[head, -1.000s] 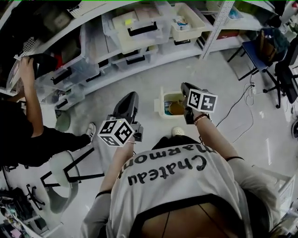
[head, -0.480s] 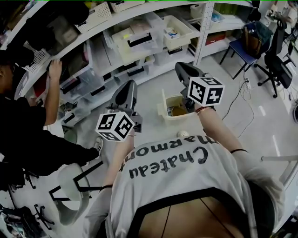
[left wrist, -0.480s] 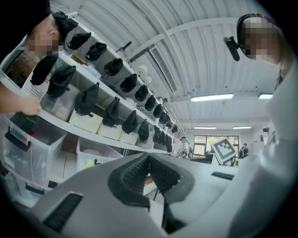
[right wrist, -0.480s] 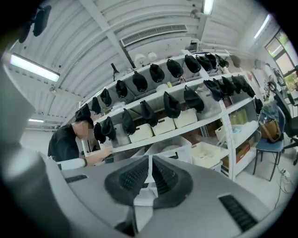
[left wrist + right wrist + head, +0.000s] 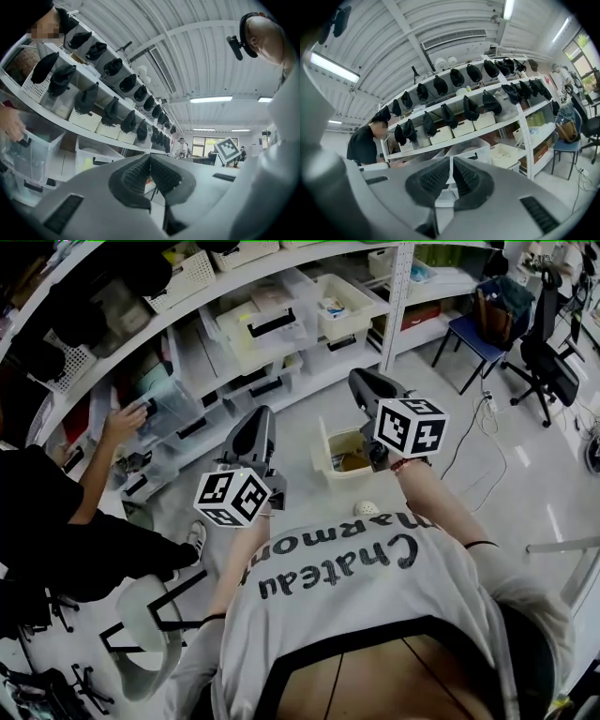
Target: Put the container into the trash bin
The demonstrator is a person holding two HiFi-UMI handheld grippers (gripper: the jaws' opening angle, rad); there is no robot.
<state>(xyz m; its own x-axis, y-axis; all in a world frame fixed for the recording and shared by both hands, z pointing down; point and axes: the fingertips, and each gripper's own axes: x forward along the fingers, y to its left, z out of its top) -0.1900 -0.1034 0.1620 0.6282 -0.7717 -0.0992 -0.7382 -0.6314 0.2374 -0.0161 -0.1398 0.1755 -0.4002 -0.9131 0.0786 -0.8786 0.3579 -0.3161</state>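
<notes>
A cream trash bin [image 5: 328,461] stands on the floor in front of the shelves, and a brownish container [image 5: 354,462] lies inside it. My right gripper [image 5: 357,377] is raised above and just behind the bin, pointing level at the shelves. Its jaws are shut with nothing between the pads [image 5: 451,161]. My left gripper [image 5: 261,414] is held up to the left of the bin, also level. Its jaws meet at the tips [image 5: 150,158] and hold nothing.
Long white shelves [image 5: 281,381] with clear plastic boxes [image 5: 272,324] run across the back. A person in black [image 5: 66,521] reaches into a box at the left. A stool [image 5: 141,615] stands lower left. A blue chair [image 5: 473,329] and a floor cable [image 5: 469,442] are at the right.
Both grippers have risen from low beside the bin to shelf height, the right one lifting away from the bin's opening. The other person's hand has moved from an upper shelf down to a box.
</notes>
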